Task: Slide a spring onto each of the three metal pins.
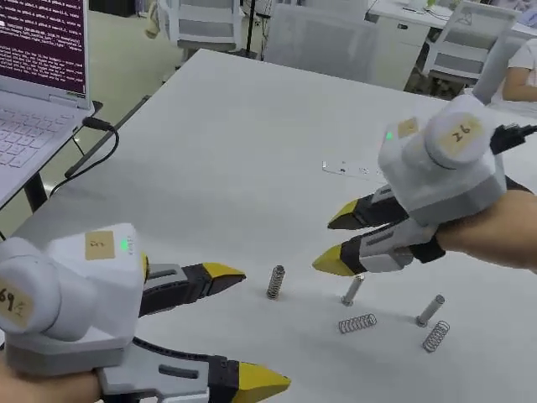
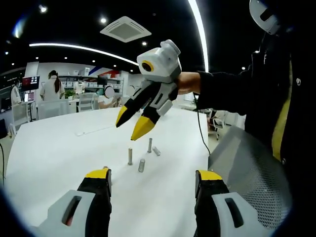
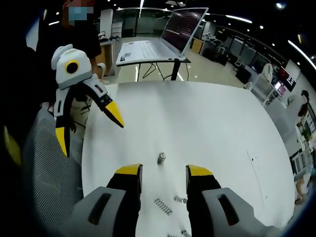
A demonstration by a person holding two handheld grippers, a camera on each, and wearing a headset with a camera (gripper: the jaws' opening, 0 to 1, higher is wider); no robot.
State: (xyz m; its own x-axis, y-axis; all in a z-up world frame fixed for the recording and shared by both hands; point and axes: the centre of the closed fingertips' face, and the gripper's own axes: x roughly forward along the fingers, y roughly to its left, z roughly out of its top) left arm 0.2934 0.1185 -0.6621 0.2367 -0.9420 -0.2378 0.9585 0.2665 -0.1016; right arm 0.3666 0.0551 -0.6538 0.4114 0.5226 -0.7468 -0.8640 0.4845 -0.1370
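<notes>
**Springs: one on a pin, two loose on the table**

Laptop [image 1: 38, 75], one, stands open at the far left edge of the white table [image 1: 252, 126]. Its screen is filled with text too small to read, and a black cable [image 1: 101, 138] runs from its side.

The left gripper [image 1: 243, 326] hovers low at the near left with its yellow-tipped jaws spread wide and nothing between them. Its round end cap bears a handwritten "69". A yellow sticker on top carries a mark I cannot read, and a green light glows beside it.

Three metal pins stand on the table. The leftmost pin [image 1: 275, 282] wears a spring coiled round it. The middle pin [image 1: 352, 290] and the right pin [image 1: 430, 310] are bare.

Two springs lie flat. The first loose spring [image 1: 357, 322] is between the two bare pins and nearer the person. The second loose spring [image 1: 435, 336] is just beside the right pin.

The right gripper [image 1: 334, 241] hangs above the middle pin, its jaws parted and empty, pointing left. Its cap reads "26", with a second green light next to it.

A small paper tag [image 1: 344, 168] lies farther back on the table, its print illegible.
</notes>
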